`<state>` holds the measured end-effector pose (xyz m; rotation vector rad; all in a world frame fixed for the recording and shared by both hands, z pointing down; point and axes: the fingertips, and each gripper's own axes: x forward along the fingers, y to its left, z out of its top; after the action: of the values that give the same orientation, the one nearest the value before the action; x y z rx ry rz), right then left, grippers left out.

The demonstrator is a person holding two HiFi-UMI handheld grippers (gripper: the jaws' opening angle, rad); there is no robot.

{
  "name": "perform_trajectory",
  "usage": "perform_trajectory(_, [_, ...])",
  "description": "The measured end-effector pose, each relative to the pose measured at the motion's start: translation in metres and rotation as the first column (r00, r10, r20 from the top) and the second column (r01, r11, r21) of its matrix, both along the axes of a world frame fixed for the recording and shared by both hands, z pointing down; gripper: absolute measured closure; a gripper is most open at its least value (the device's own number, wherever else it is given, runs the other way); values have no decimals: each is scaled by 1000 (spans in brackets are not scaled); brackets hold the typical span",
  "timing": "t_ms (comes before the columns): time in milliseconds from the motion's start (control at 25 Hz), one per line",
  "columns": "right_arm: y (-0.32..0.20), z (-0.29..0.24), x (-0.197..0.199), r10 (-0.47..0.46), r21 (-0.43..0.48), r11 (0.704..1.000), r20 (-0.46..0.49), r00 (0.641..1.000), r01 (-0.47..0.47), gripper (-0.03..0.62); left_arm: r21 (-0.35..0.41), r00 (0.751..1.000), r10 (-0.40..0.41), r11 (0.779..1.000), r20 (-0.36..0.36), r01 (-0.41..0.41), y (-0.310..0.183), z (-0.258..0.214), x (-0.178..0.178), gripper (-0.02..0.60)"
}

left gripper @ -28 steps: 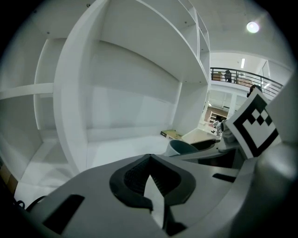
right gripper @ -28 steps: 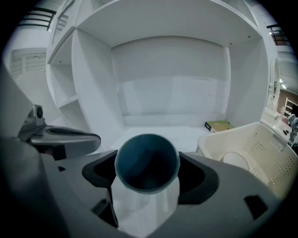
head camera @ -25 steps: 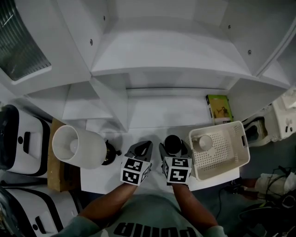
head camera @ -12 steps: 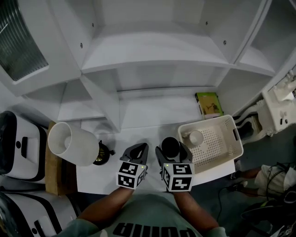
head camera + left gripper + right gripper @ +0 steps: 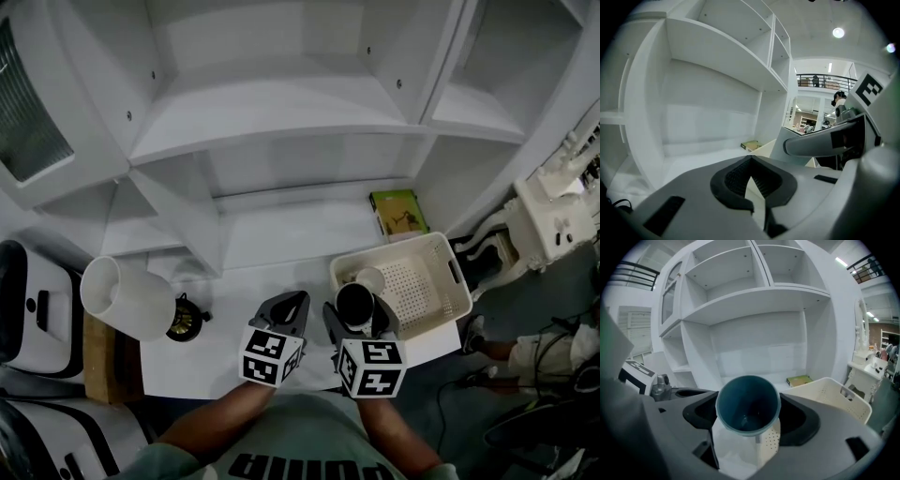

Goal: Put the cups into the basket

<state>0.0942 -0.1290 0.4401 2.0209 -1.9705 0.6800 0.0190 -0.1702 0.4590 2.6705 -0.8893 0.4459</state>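
Nearest the person, the right claw was clamped on a dark blue cup, one jaw on each side of it, and the cup's open mouth faced along the jaws in the right gripper view. The left claw hung just beside it with its jaws brought together at the tips and nothing between them. Both sat over the near edge of the white tabletop. The held cup was at the near-left corner of the cream perforated basket, whose holed surface showed under the cup between the right jaws. A white cup already lay inside the basket, close behind the blue one. Bare tabletop stretched from the left claw to a lamp with a white shade at the far left. Beyond the basket a green box lay on the low shelf, against the upright of the white shelf unit.
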Motion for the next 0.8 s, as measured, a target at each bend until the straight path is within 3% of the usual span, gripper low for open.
perform_trajectory(400, [18, -4, 76, 51, 18, 999, 7, 999, -52, 218, 11, 999, 48, 999, 8, -48, 19, -4, 72, 575])
perform_trajectory(800, [11, 14, 154, 97, 0, 995, -8, 995, -97, 218, 6, 999, 44, 999, 23, -44, 19, -3, 128, 575])
